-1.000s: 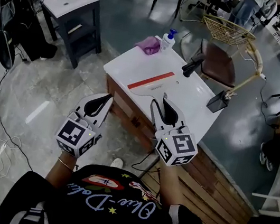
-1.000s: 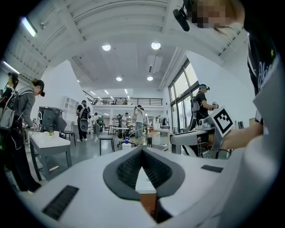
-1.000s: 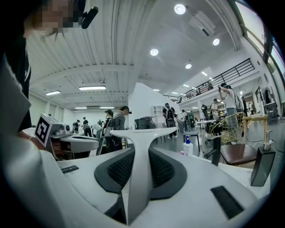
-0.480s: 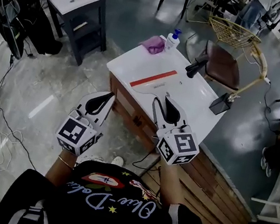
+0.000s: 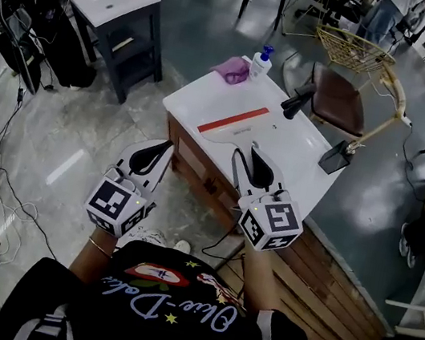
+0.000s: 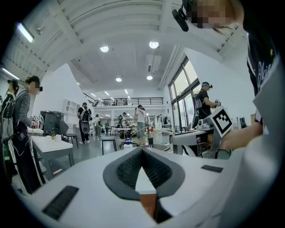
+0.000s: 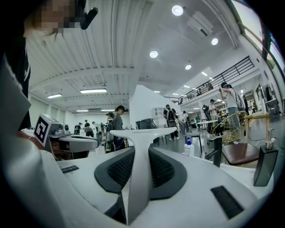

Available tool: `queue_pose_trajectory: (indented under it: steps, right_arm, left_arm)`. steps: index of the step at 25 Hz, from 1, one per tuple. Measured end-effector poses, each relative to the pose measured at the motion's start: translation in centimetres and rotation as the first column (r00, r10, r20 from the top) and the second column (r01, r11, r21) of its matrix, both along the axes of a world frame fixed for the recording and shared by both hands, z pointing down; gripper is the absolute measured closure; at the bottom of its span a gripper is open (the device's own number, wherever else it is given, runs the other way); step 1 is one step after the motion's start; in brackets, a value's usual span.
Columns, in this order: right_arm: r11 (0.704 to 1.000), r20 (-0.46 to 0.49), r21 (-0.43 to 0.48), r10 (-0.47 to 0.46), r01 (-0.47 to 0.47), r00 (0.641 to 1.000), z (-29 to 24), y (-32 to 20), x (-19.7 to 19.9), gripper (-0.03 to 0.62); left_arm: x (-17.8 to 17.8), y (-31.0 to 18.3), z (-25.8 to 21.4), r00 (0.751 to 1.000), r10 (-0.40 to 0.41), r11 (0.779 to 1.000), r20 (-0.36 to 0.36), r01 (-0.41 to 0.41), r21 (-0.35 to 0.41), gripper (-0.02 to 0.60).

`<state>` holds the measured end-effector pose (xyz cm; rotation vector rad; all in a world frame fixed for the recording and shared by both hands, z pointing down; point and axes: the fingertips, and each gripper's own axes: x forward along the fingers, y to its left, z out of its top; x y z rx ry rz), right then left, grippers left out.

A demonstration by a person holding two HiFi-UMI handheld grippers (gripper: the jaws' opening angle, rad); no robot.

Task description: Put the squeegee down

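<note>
The right gripper (image 5: 246, 154) points level toward a white-topped table with a wooden plank base (image 5: 299, 162), and its jaws are closed on the slim white handle of a squeegee with a long red strip along its head (image 5: 233, 120). In the right gripper view the dark ribbed pads (image 7: 165, 169) press on that handle from both sides, and the handle runs straight out from the right gripper (image 7: 139, 152) to the white cross-bar of the squeegee (image 7: 141, 132) at its far end. In the head view the red-edged head lies crosswise over the near left part of the tabletop; whether it touches the surface cannot be told. The left gripper (image 5: 165, 147) is beside the right one, off the table's left edge and over the grey floor, also pointing level. In the left gripper view the tips of the left gripper (image 6: 142, 150) meet with nothing between them, so it is closed and empty. At the far corner of the table stand a white pump bottle with a blue top (image 5: 258, 61) and, just beside it, a crumpled purple cloth (image 5: 232, 69).
</note>
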<state>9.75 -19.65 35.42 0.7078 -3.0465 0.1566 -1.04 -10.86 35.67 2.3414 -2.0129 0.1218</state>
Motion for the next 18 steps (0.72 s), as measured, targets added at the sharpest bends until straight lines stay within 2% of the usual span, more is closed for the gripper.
queue_pose_trajectory:
  steps: [18]
  right_arm:
    - [1.0,-0.021,0.02,-0.006,0.006,1.0,-0.1,0.0,-1.5,0.503]
  left_arm:
    - [-1.6,0.0,0.1,1.0,-0.013,1.0,-0.005,0.013,0.017,0.584]
